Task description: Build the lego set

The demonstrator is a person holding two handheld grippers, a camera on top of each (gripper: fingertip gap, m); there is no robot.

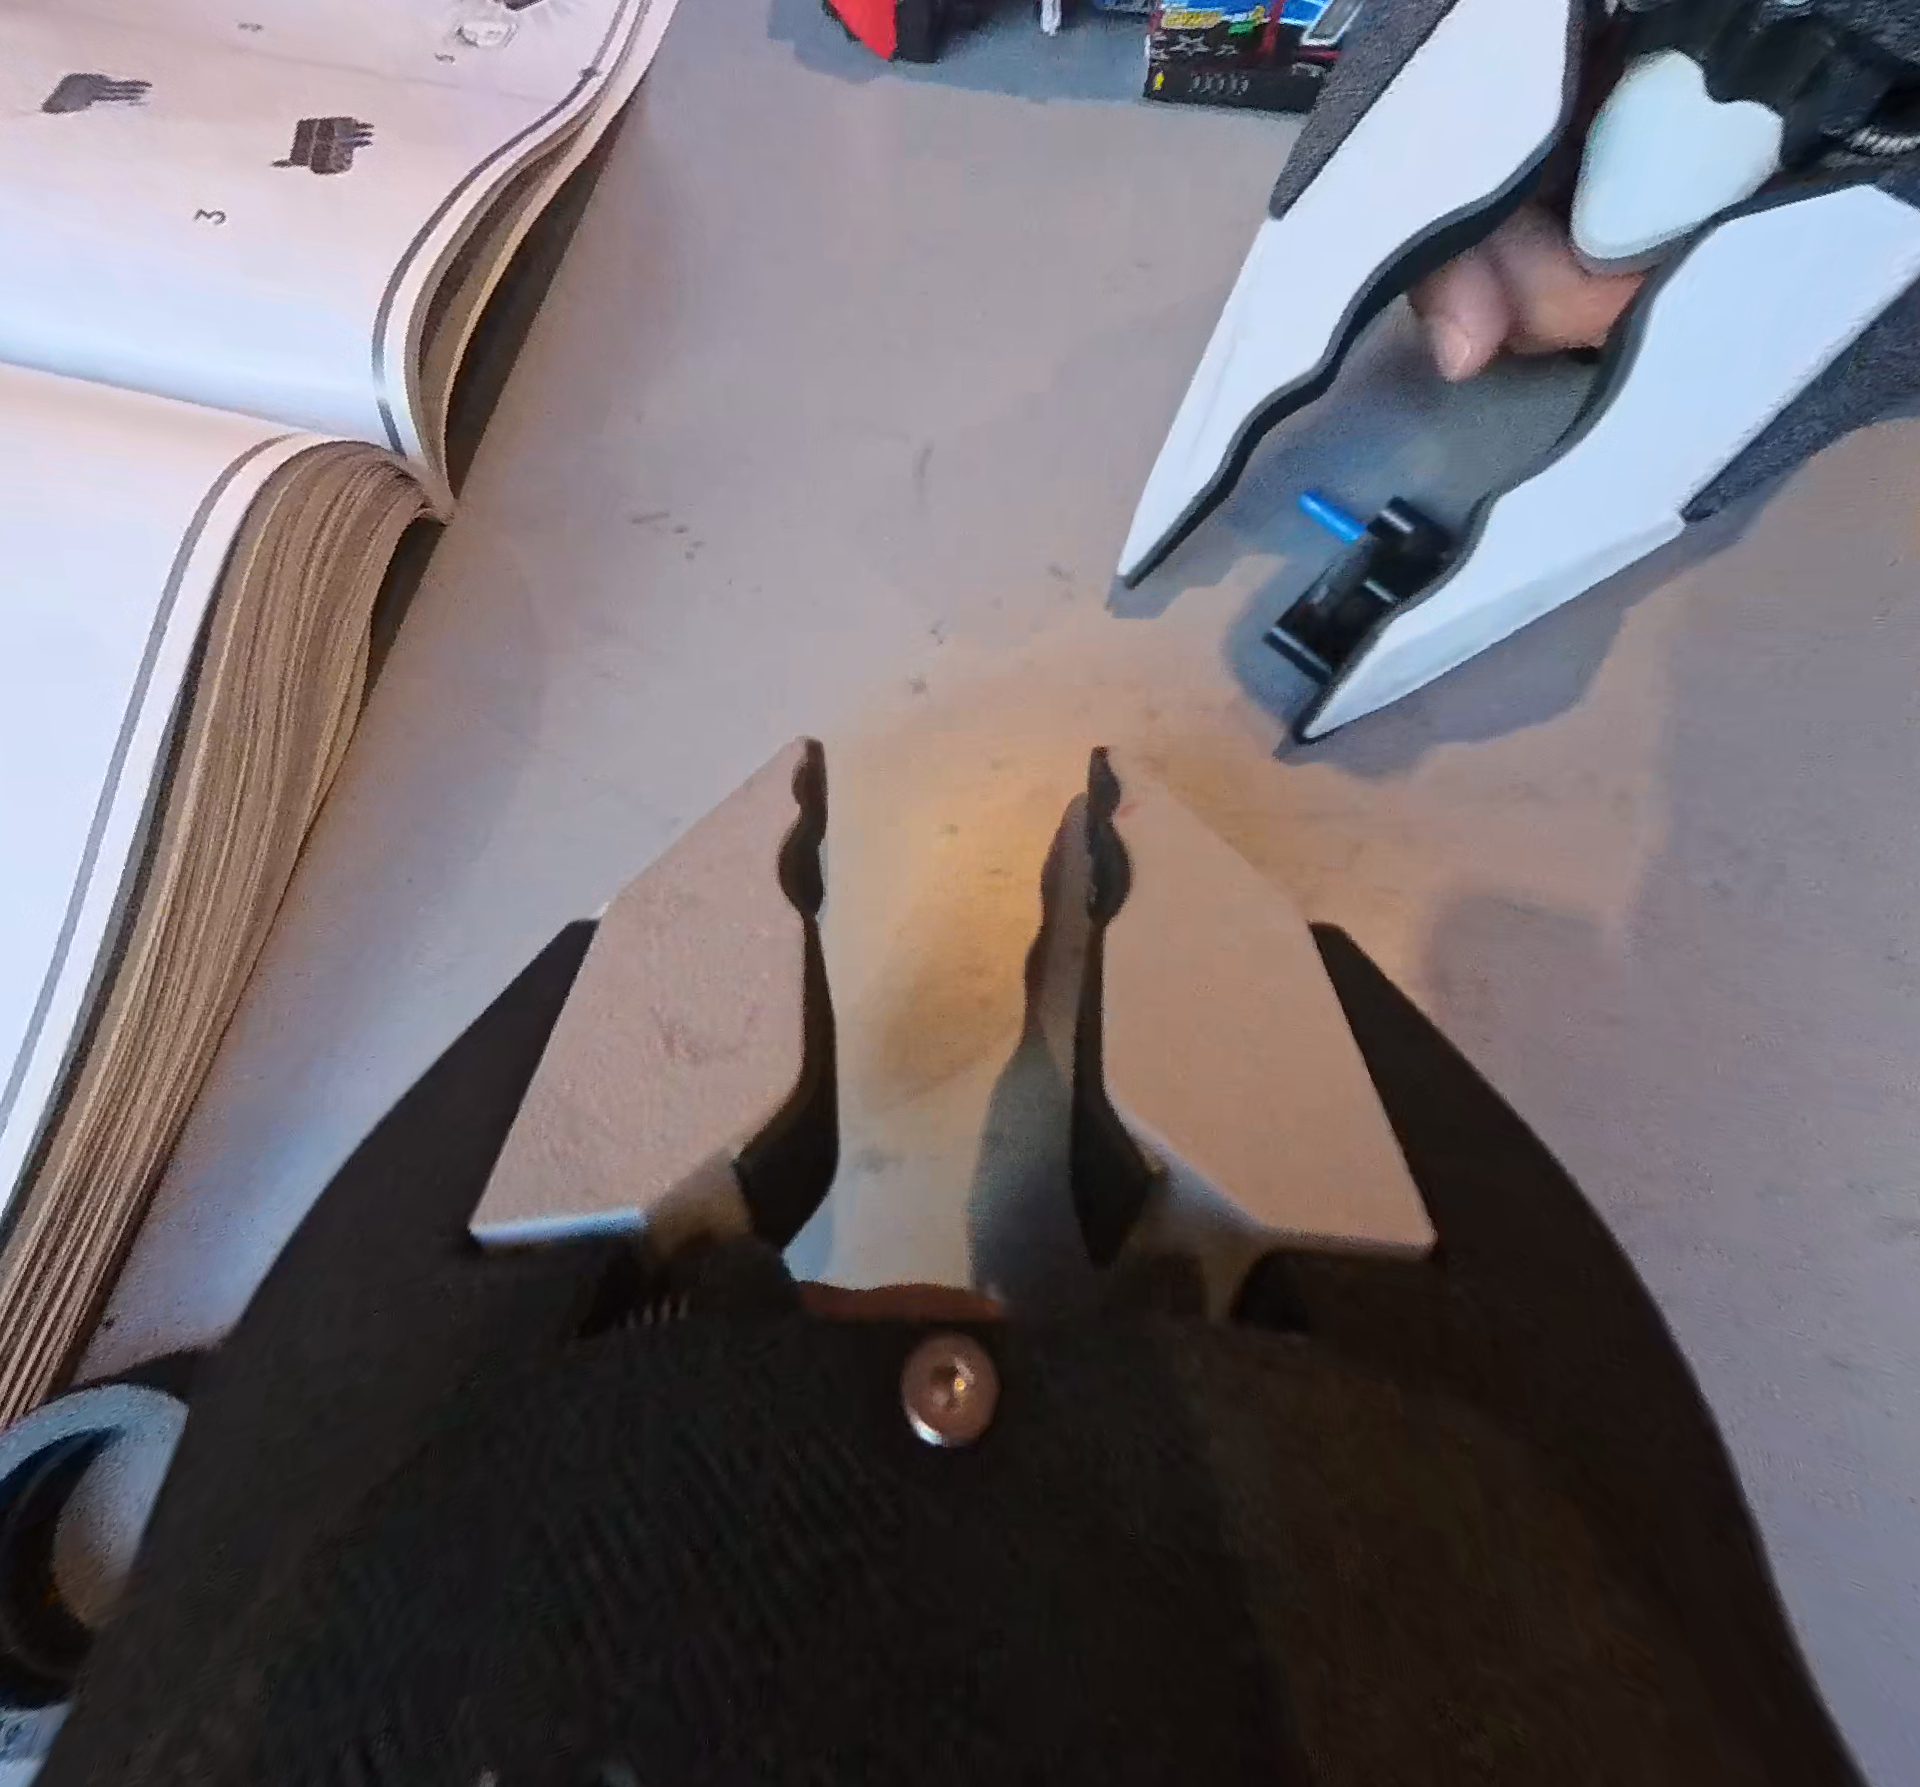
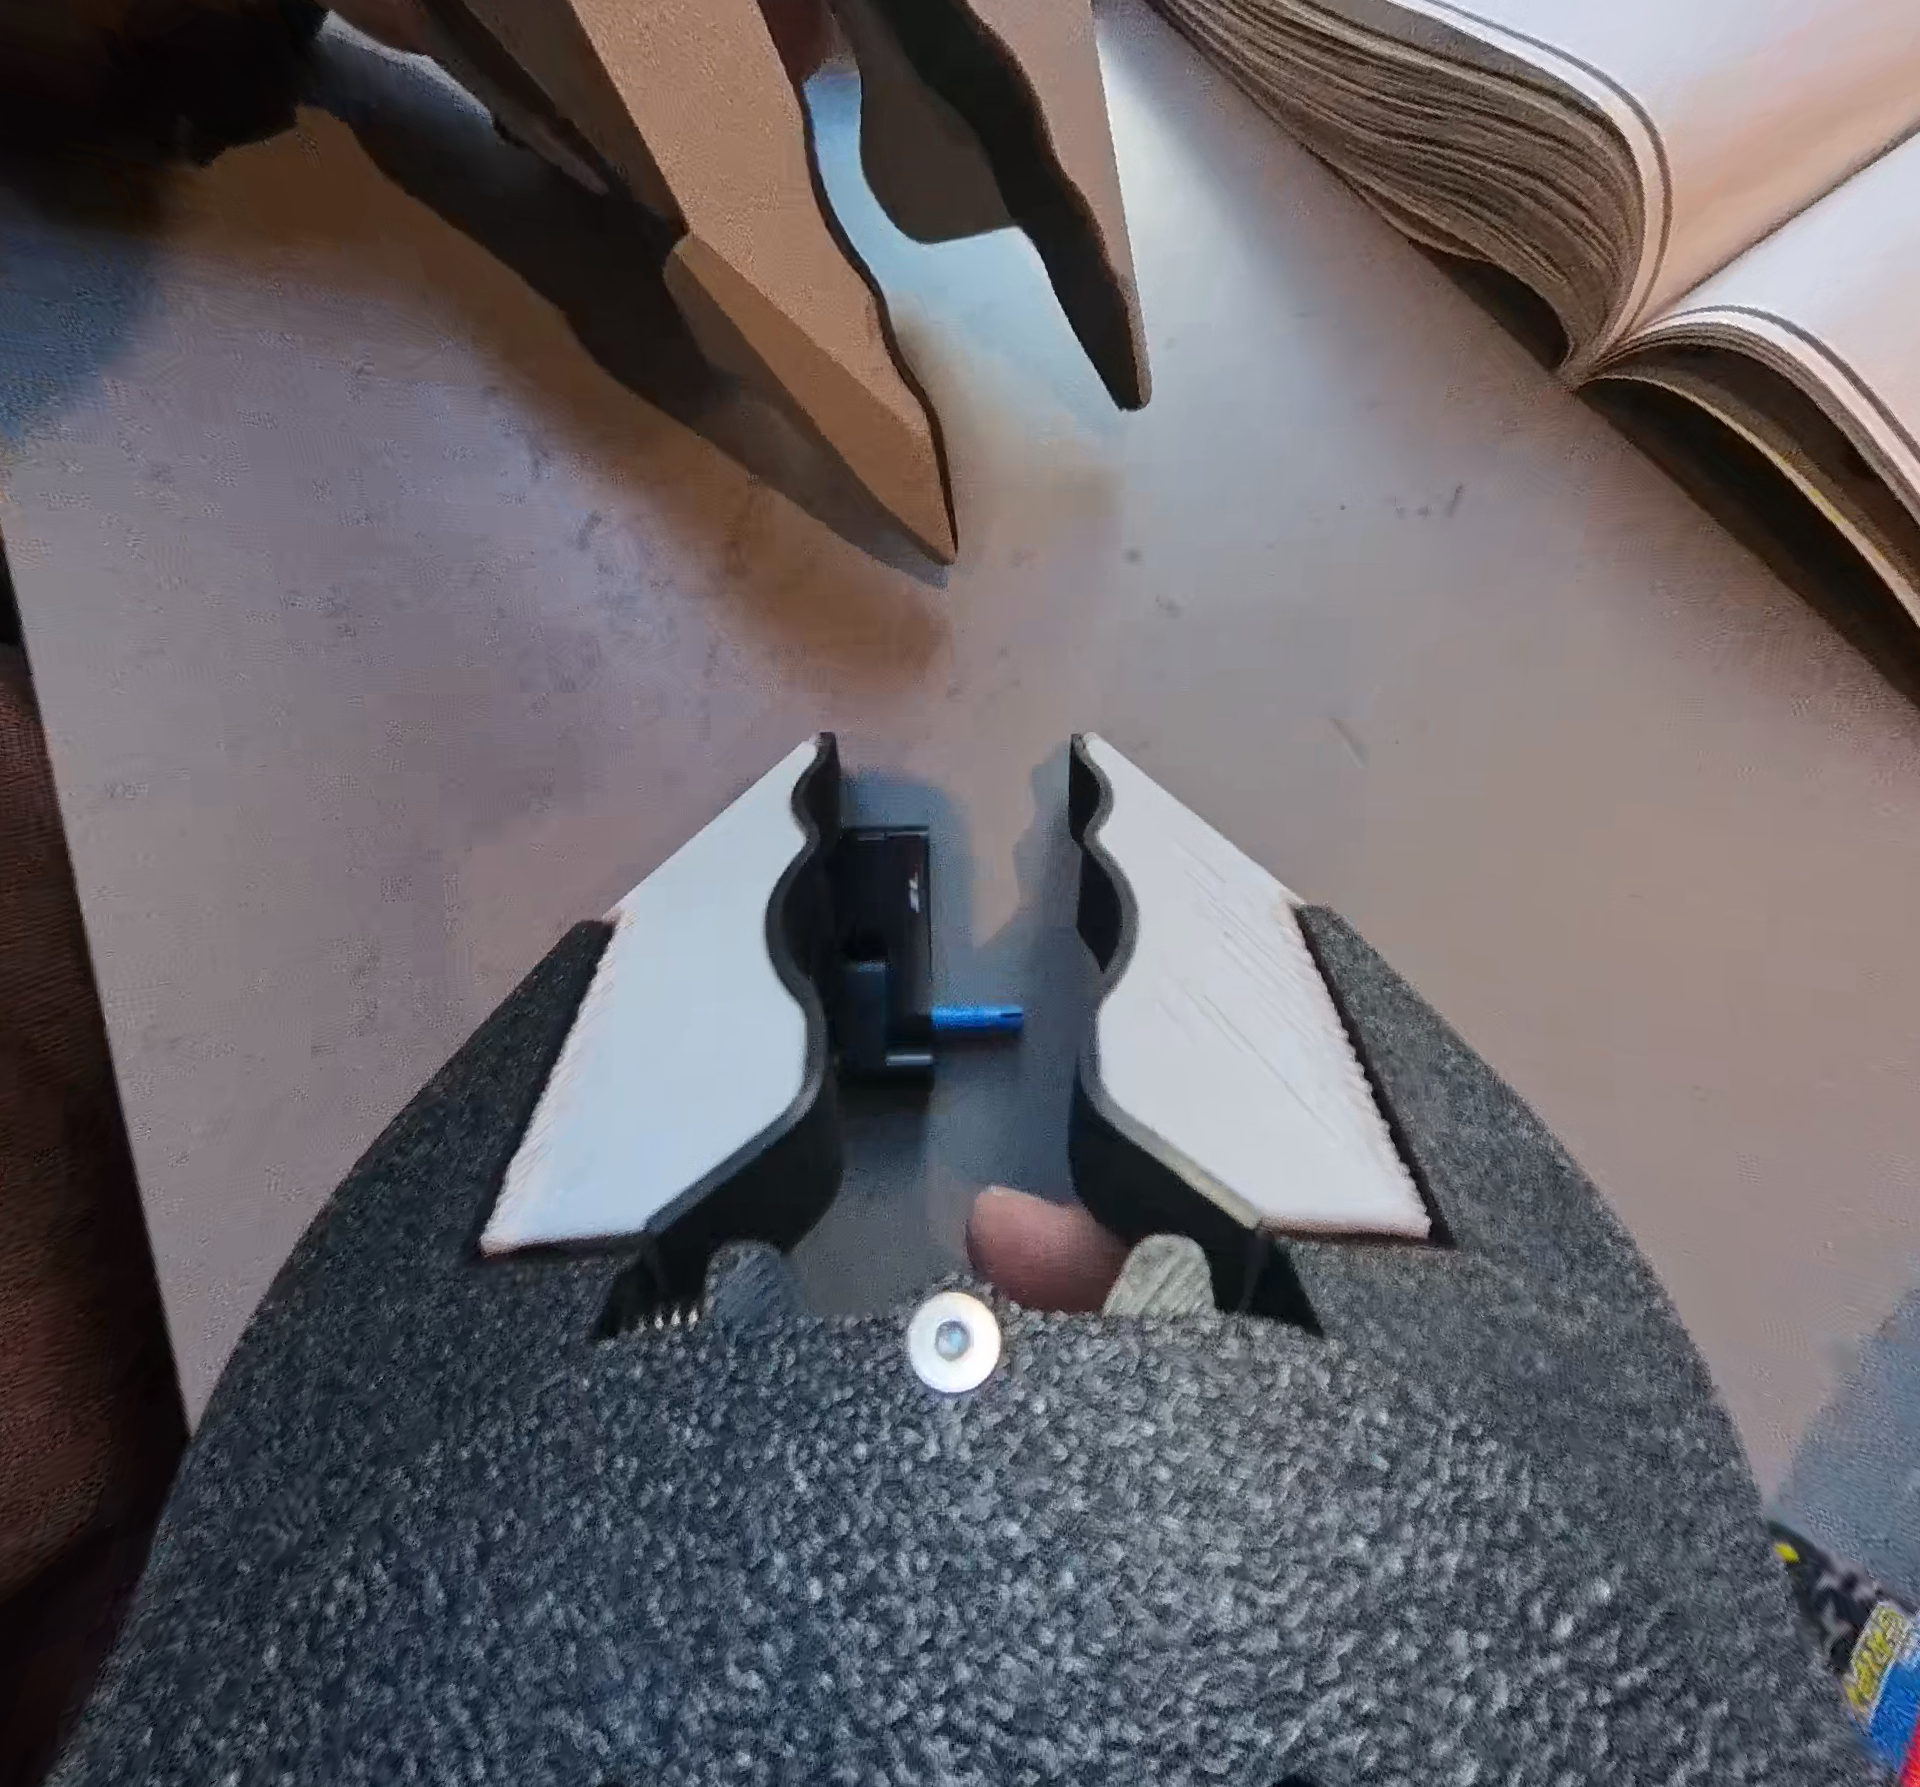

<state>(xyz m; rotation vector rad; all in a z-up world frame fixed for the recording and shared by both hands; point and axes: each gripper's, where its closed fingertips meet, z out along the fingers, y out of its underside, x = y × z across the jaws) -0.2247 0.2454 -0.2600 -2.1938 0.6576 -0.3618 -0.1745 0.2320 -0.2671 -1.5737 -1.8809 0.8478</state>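
Black piece (image 2: 883,948) with blue pin (image 2: 977,1017) on tabletop (image 2: 1351,802): light, rigid, slippery; grip flat black sides, not pin; right hand-held gripper (image 2: 954,771) open around it, left hand-held gripper (image 1: 956,771) open, empty

Small black lego piece (image 2: 883,948) with blue pin (image 2: 977,1017), flat on table.

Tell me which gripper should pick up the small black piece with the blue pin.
Right. The right gripper is open with the black piece and its blue pin lying on the table between its fingers. The left gripper is open too, but over bare table, off to the side.
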